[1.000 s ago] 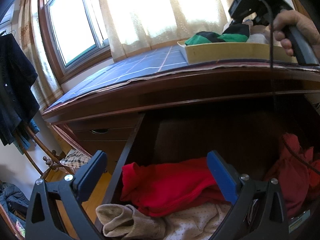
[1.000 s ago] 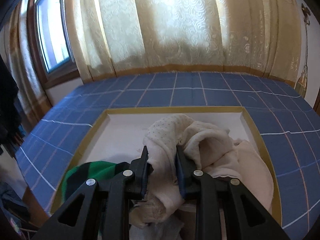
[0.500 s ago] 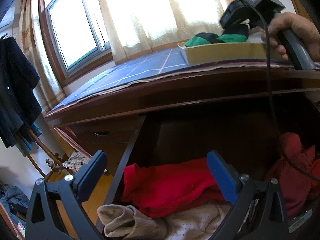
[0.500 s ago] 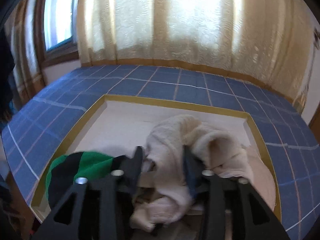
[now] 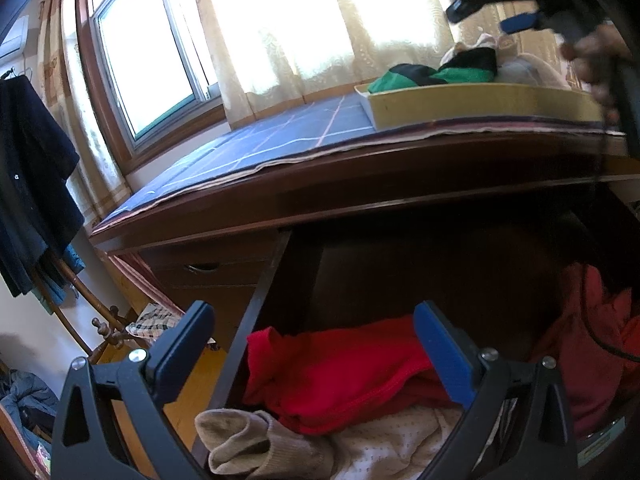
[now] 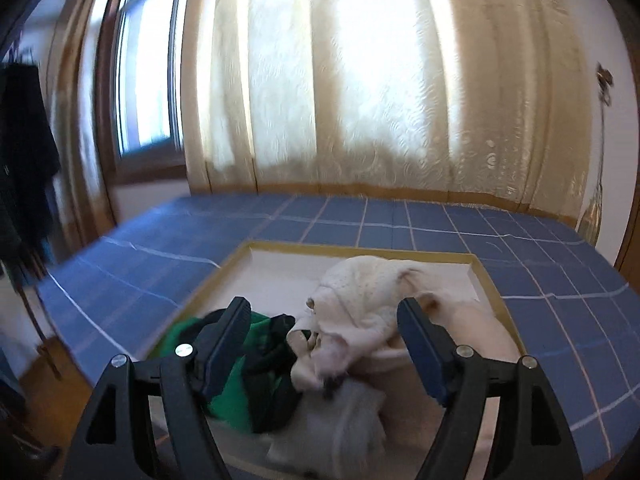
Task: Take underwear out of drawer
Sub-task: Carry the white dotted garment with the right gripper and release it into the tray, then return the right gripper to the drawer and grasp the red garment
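The dark wooden drawer [image 5: 264, 308] stands pulled out under the desk, holding red underwear [image 5: 340, 368], a beige sock [image 5: 248, 448] and a dotted cream garment [image 5: 392, 444]. My left gripper [image 5: 312, 344] hovers open just above the red piece, nothing between its fingers. On the desk a yellow-rimmed tray [image 6: 360, 249] holds cream dotted underwear [image 6: 360, 300] and a green-and-black piece [image 6: 240, 364]. My right gripper [image 6: 322, 336] is open over the tray; its jaws have just been opening, and the cream underwear lies loose below them. A hand [image 5: 596, 60] holds that gripper.
A blue checked cloth [image 6: 160, 276] covers the desk top in front of cream curtains [image 6: 360, 100] and a window [image 5: 148, 56]. Dark clothes [image 5: 28, 184] hang on a wooden rack at the left. More reddish cloth [image 5: 588, 328] fills the drawer's right side.
My right gripper has let go of the cream underwear, spread its jaws wide and pulled back and up from the tray. The left gripper has kept still.
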`<state>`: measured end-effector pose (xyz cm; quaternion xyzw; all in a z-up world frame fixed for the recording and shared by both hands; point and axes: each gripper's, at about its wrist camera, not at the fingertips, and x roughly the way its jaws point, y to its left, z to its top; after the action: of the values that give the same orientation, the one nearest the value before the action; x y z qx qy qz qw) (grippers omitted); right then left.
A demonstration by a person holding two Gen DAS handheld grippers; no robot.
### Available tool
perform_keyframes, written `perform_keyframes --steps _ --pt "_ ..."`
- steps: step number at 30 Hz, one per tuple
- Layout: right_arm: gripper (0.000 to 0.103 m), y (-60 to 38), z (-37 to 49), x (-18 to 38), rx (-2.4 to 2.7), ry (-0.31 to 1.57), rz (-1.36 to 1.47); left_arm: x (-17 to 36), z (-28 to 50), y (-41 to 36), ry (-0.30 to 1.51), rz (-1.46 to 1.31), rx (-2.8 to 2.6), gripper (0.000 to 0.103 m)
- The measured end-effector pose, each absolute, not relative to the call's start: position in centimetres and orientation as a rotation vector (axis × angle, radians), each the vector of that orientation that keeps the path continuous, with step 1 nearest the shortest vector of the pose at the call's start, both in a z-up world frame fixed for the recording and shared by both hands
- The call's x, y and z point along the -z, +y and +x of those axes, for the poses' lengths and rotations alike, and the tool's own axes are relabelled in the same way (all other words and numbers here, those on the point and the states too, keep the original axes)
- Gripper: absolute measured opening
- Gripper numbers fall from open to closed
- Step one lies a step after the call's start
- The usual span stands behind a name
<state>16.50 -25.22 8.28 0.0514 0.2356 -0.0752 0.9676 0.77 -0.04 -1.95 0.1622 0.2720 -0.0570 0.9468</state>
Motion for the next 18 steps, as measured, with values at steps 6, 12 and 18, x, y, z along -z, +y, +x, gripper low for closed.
perform_keyframes --steps 6,12,18 --pt "0.078 -25.8 10.6 -10.2 0.093 0.454 0.149 2.0 0.9 -0.1 0.554 0.331 0.109 0.101" --pt "0.078 -26.0 4.9 -9.7 0.096 0.443 0.152 2.1 1.0 -0.2 0.552 0.334 0.103 0.101" --pt "0.078 -26.5 0.6 -7.3 0.127 0.481 0.203 2.1 1.0 -0.1 0.552 0.334 0.103 0.101"
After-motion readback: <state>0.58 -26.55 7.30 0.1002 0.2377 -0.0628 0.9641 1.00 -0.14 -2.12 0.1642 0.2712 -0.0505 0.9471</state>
